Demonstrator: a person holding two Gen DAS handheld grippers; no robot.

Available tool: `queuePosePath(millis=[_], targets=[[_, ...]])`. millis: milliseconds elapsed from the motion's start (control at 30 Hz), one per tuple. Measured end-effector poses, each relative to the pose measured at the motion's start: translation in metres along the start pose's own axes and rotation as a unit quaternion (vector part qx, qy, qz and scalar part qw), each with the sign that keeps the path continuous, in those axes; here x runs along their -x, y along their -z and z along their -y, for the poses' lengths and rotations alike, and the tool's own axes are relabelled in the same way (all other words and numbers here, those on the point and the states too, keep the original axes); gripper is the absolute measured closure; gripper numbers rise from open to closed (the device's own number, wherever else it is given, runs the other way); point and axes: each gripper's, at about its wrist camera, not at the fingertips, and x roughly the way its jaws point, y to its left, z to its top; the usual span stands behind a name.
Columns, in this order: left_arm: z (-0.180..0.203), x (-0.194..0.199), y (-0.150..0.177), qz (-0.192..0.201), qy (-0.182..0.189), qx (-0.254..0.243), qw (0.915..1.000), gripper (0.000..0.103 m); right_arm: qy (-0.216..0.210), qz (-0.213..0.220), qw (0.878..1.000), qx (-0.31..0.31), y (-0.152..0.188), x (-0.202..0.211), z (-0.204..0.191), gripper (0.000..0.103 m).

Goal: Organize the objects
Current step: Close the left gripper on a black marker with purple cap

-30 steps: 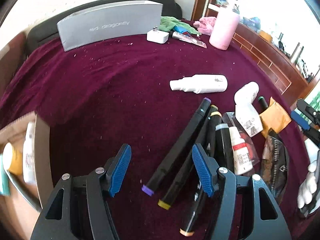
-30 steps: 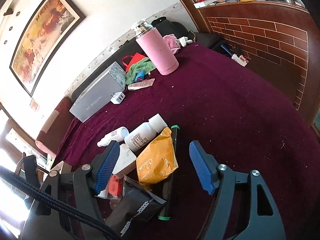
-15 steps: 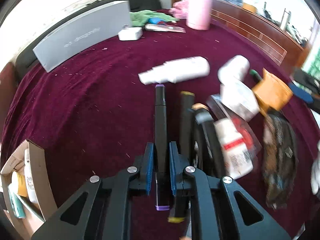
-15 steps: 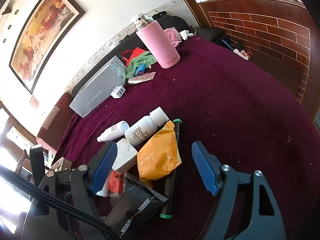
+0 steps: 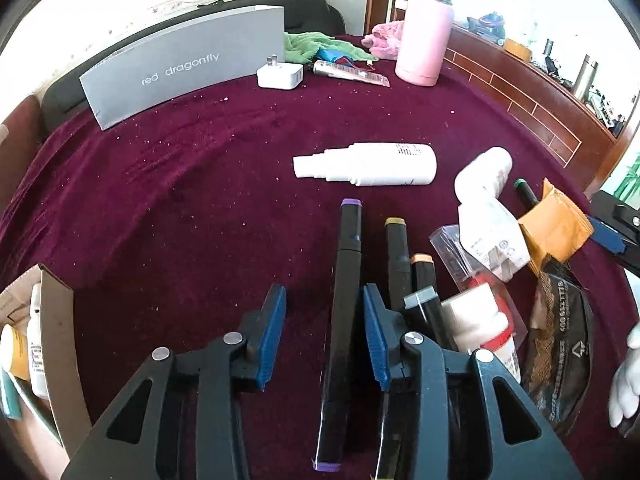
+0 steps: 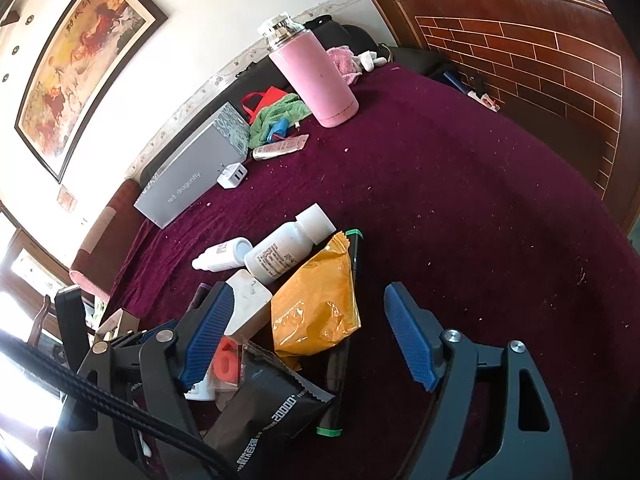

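Markers lie side by side on the maroon surface [image 5: 168, 184], and the purple-capped marker [image 5: 344, 300] runs lengthwise between the released jaws of the left gripper [image 5: 324, 336], close against the right jaw, with a gap to the left jaw. Right of it sit more markers, a white spray bottle [image 5: 368, 164] farther off, and an orange packet [image 6: 316, 304]. The right gripper [image 6: 308, 340] hangs over that packet, jaws spread wide and grasping nothing.
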Motion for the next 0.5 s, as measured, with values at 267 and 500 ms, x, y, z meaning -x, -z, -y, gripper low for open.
queuePosePath(millis=[267,500], targets=[[-0.006,0.028,0.022,0.012,0.009,0.013,0.9998,0.092,0.013,-0.005,1.000,0.000,0.001,-0.003,0.003,0.025],[-0.026,0.087,0.059,0.061,0.052,0.077,0.9938,0.092,0.027,-0.001,1.000,0.005,0.001,-0.004,0.003,0.025]])
